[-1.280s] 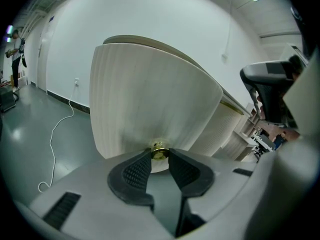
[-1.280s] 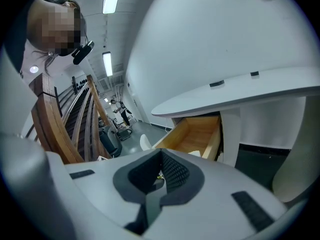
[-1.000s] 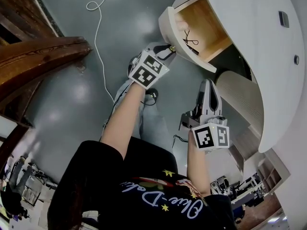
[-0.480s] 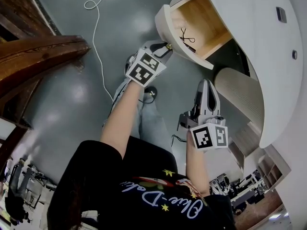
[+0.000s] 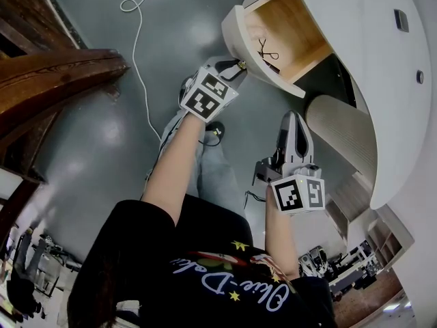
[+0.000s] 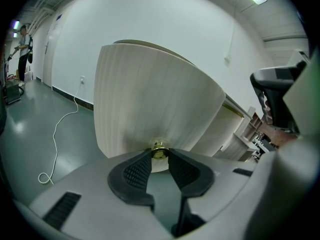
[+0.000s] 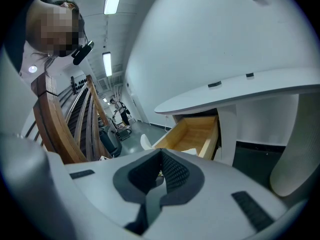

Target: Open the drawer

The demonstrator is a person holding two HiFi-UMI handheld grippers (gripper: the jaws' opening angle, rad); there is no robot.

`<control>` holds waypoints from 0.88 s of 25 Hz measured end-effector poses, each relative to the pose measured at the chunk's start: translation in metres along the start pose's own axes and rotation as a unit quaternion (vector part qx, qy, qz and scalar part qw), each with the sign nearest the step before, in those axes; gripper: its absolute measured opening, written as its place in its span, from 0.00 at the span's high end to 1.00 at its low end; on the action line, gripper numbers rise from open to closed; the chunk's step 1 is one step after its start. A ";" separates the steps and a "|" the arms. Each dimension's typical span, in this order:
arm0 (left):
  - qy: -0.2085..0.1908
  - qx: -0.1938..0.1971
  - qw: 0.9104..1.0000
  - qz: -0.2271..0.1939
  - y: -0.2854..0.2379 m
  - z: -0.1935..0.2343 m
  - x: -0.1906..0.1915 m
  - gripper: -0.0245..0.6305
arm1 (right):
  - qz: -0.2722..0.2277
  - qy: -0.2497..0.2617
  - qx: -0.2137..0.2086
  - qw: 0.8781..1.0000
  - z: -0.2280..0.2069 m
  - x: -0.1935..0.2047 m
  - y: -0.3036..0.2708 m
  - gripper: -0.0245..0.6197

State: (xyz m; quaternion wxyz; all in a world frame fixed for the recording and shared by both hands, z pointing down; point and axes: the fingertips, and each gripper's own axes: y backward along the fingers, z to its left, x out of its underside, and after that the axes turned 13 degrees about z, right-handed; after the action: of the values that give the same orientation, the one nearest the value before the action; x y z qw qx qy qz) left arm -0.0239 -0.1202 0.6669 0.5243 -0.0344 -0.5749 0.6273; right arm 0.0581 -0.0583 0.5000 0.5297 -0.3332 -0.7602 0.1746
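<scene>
The left hand-held gripper is clamped on the brass knob at the middle of the drawer's curved, ribbed front. In its own view the two dark pads press the knob from 9 and 3 o'clock. The drawer stands pulled out from the white rounded cabinet, toward 1 o'clock in the head view. Its pale wooden inside is exposed, and a small black wire item lies on the bottom.

The right hand-held gripper hangs apart from the drawer, at about 4 o'clock from the left one. It points toward 12 o'clock, in front of a second ribbed front below the open drawer. In its own view the pad tips meet with nothing between them, and the open drawer lies just beyond them toward 1 o'clock.

A white cable trails over the grey floor at 11 o'clock. A dark wooden stair rail fills the 9 to 10 o'clock side.
</scene>
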 end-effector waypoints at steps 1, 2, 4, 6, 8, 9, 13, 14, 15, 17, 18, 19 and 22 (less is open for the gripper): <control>-0.001 0.000 1.000 0.002 0.000 0.000 0.000 0.80 | 0.000 0.000 0.000 1.000 0.000 -0.001 0.000 0.96; -0.001 0.002 1.000 0.003 0.001 0.000 0.001 0.80 | -0.001 0.000 0.000 1.000 0.000 -0.002 -0.001 0.96; -0.001 0.003 1.000 0.003 0.000 -0.001 0.001 0.80 | -0.001 0.001 -0.001 1.000 -0.001 -0.003 -0.002 0.96; -0.003 0.004 1.000 0.001 -0.001 -0.001 0.000 0.80 | -0.001 0.002 -0.003 1.000 -0.001 -0.005 -0.004 0.96; -0.004 0.003 1.000 0.000 0.000 -0.001 -0.001 0.80 | -0.001 0.002 -0.005 1.000 -0.001 -0.007 -0.005 0.96; -0.004 0.003 1.000 0.000 0.000 -0.001 0.000 0.80 | -0.001 0.002 -0.006 1.000 0.000 -0.008 -0.005 0.96; 0.002 0.003 1.000 0.000 0.001 -0.002 0.001 0.80 | 0.002 0.006 -0.008 1.000 0.000 -0.010 -0.006 0.96; 0.003 0.003 1.000 -0.002 0.001 -0.002 0.002 0.80 | 0.002 0.006 -0.009 1.000 0.000 -0.010 -0.006 0.96; 0.005 0.003 1.000 -0.003 0.001 -0.002 0.002 0.80 | 0.002 0.006 -0.009 1.000 -0.001 -0.010 -0.006 0.96; 0.009 0.003 1.000 -0.003 0.001 -0.002 0.003 0.80 | 0.003 0.006 -0.011 1.000 -0.001 -0.010 -0.007 0.96; 0.010 0.004 1.000 -0.002 0.000 -0.002 0.003 0.80 | 0.004 0.006 -0.012 1.000 -0.001 -0.010 -0.007 0.96; 0.009 0.004 1.000 0.000 0.000 -0.002 0.004 0.80 | 0.004 0.006 -0.013 1.000 0.000 -0.010 -0.007 0.96; 0.010 0.002 1.000 0.000 0.000 -0.002 0.003 0.80 | 0.004 0.007 -0.016 1.000 -0.002 -0.011 -0.007 0.96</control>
State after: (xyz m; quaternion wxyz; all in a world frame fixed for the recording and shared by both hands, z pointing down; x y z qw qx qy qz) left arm -0.0242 -0.1167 0.6680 0.5304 -0.0396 -0.5682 0.6279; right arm 0.0594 -0.0710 0.4978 0.5287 -0.3459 -0.7579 0.1624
